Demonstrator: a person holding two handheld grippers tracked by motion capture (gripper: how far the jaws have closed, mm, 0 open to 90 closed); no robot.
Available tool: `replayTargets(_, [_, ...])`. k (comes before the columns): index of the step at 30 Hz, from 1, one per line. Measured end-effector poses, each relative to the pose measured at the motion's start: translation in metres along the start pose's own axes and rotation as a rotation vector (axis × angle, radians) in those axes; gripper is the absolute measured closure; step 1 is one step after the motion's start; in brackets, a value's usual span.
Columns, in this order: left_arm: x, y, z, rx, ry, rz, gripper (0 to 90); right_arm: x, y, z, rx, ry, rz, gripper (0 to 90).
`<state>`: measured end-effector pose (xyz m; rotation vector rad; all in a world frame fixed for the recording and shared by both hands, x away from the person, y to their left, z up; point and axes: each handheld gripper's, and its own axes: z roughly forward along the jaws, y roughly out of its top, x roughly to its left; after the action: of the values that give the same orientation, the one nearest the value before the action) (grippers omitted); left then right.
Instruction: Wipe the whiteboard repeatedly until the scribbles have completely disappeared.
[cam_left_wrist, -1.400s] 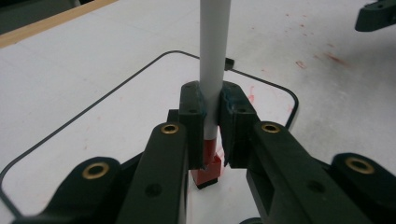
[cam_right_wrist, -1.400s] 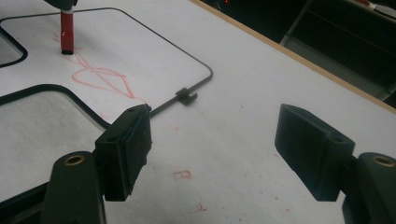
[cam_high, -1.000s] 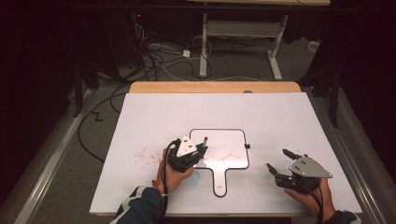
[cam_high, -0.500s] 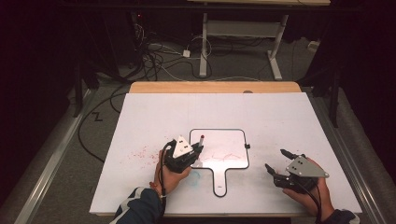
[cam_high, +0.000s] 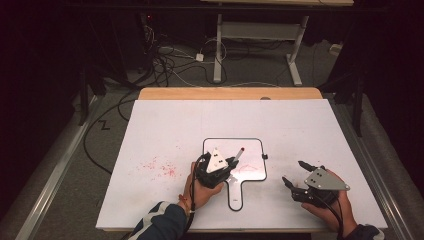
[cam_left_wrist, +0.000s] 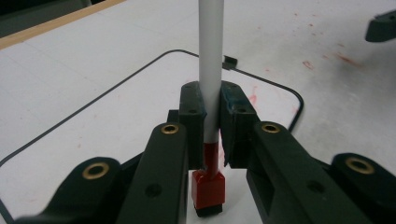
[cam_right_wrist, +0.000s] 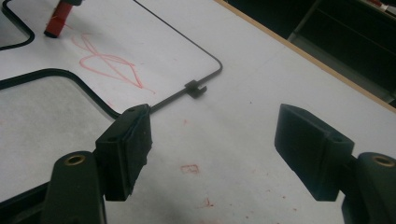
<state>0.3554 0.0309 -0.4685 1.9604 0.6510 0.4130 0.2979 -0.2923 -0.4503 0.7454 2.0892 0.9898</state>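
High view looks down from six o'clock; both gripper views sit close over the surface (cam_high: 165, 130), sharing the whiteboard (cam_right_wrist: 116, 42).

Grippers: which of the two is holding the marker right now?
The left gripper: its jaws are clamped on the white marker over the small whiteboard. The right gripper rests beside the board, jaws wide apart with nothing between them.

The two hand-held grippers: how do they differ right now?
The left hand-held gripper is shut on a red marker; the right hand-held gripper stands open and holds nothing. The left one is over the small whiteboard; the right one is beside it, over the table. Both have black jaws.
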Motion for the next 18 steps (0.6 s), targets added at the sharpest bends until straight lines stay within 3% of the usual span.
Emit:
replayTargets(3, [0.011, -0.001, 0.001, -0.009, 0.006, -0.048, 78.8, 0.000, -0.001, 0.001, 0.004, 0.002, 0.002, 28.2])
replayTargets(8, [0.022, -0.002, -0.004, -0.002, 0.029, -0.061, 78.8, 0.000, -0.001, 0.000, 0.010, -0.002, -0.004, 28.2])
replayTargets(11, [0.026, -0.004, -0.005, -0.009, 0.013, -0.095, 78.8, 0.000, -0.001, 0.001, 0.012, -0.003, -0.005, 28.2])
replayTargets(18, [0.004, 0.003, 0.011, 0.003, -0.038, -0.036, 78.8, 0.000, -0.001, 0.002, 0.015, 0.001, -0.006, 28.2])
